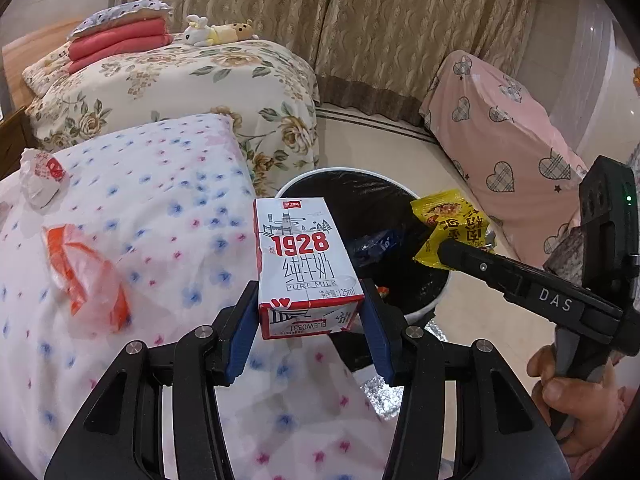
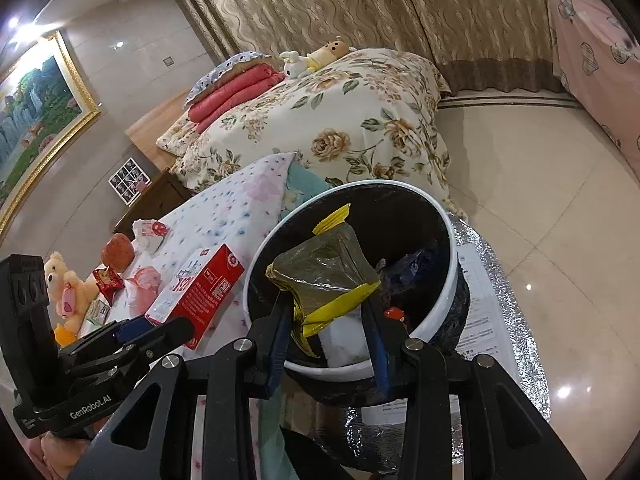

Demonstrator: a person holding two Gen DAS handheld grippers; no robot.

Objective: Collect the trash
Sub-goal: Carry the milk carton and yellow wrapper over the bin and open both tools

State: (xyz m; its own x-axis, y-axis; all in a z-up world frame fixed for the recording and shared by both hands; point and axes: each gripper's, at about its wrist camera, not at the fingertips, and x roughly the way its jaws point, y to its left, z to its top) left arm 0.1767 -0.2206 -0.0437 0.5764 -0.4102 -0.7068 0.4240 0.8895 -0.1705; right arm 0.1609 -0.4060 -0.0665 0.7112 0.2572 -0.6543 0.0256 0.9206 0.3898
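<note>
Left wrist view: the left tongs are held out level over a bed with a dotted sheet, and a milk box is gripped tight between the blue pads. The box is held at its bottom end, just beside the rim of a trash can. The right tongs are seen reaching in from the right, with a bare hand wrapped around the handle.

A white paper wrapper and an orange plastic bag are seen lying on the dotted sheet. A second bed with a flower cover is seen behind, along with tan curtains and a shiny tiled floor.

In the right wrist view, a yellow snack bag is pinched by the right tongs right over the open trash can. The can is lined with a black bag, and some trash is already inside.
</note>
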